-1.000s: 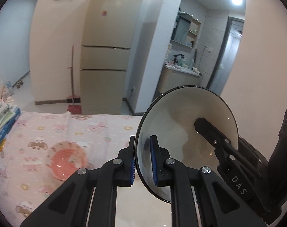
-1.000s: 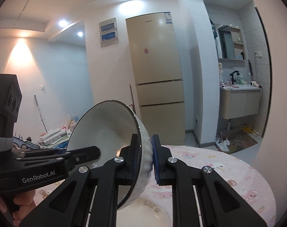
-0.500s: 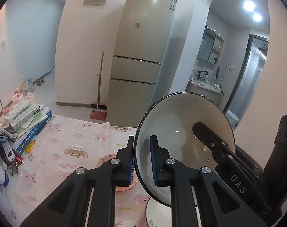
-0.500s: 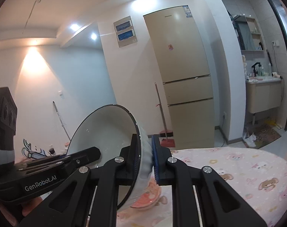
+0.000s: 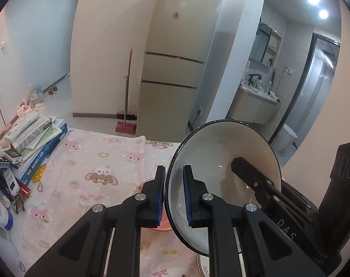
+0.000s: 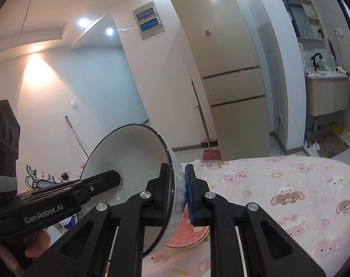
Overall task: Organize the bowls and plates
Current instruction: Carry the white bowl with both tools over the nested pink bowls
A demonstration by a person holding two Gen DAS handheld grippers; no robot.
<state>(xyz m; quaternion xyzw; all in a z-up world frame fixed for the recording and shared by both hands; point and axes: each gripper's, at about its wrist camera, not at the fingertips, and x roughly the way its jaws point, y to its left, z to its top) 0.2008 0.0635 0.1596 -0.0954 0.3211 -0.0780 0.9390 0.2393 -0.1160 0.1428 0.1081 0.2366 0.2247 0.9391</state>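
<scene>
1. Bowl [image 5: 223,180] hangs in the air over the table [image 5: 101,161], tipped on edge, its dark-rimmed mouth facing the left camera.
2. Left gripper [image 5: 173,196] pinches the near rim, one blue pad inside and one outside; right gripper [image 6: 176,192] pinches the opposite rim the same way. Both are clenched on the bowl, so it is carried two-handed.
3. Pink plate [image 6: 188,233] lies flat on the cloth right under the bowl, partly hidden by the fingers in both views.
4. White plate [image 5: 203,267] with a striped rim shows at the bottom edge of the left view, just beside the pink one; how much of it there is I cannot tell.
5. Progress, as I judge it: the bowl is lifted but not yet set down, and neither plate looks stacked on the other. Whether other dishes wait outside the views cannot be seen.
6. Left to do, probably: level the bowl, lower it onto its spot, release both rims, then gather the plates.
7. Books [image 5: 34,136] and clutter crowd the table's left edge, well apart from the dishes.
</scene>
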